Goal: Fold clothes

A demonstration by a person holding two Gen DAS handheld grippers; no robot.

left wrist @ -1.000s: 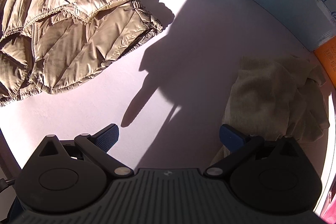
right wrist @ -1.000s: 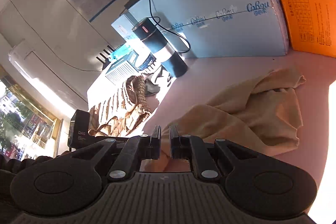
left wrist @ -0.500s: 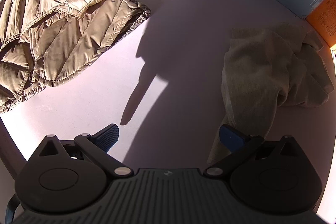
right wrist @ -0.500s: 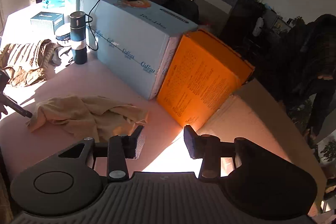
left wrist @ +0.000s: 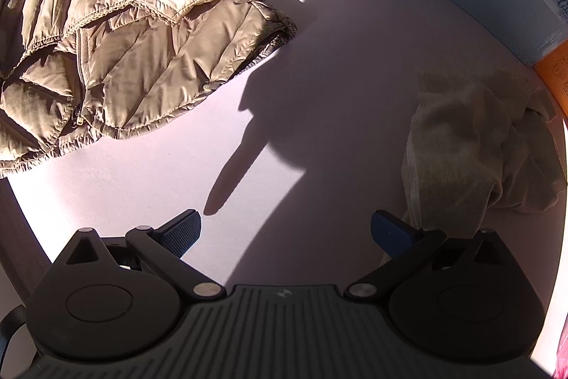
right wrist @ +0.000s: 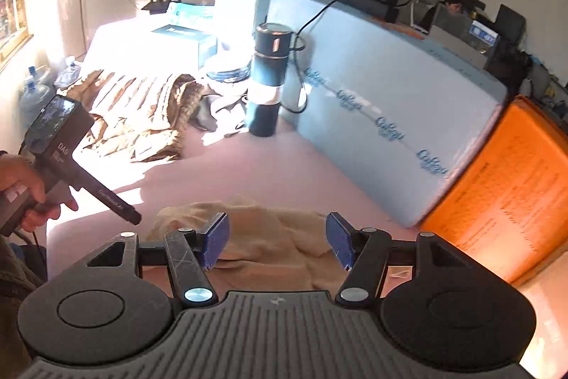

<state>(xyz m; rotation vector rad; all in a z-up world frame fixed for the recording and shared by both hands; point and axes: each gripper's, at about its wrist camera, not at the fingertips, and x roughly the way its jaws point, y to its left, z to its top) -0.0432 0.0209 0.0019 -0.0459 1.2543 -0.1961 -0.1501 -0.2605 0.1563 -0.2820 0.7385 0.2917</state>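
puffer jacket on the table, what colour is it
Tan-brown, quilted puffer jacket; it shows best in the left wrist view.

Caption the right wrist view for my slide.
Right claw opening, empty, above a crumpled beige garment on the pink table.

harsh side sunlight, hard shadows, fisheye warp

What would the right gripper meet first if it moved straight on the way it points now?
Probably the crumpled beige garment on the pink table; the opening right gripper holds nothing. Depth is unclear.
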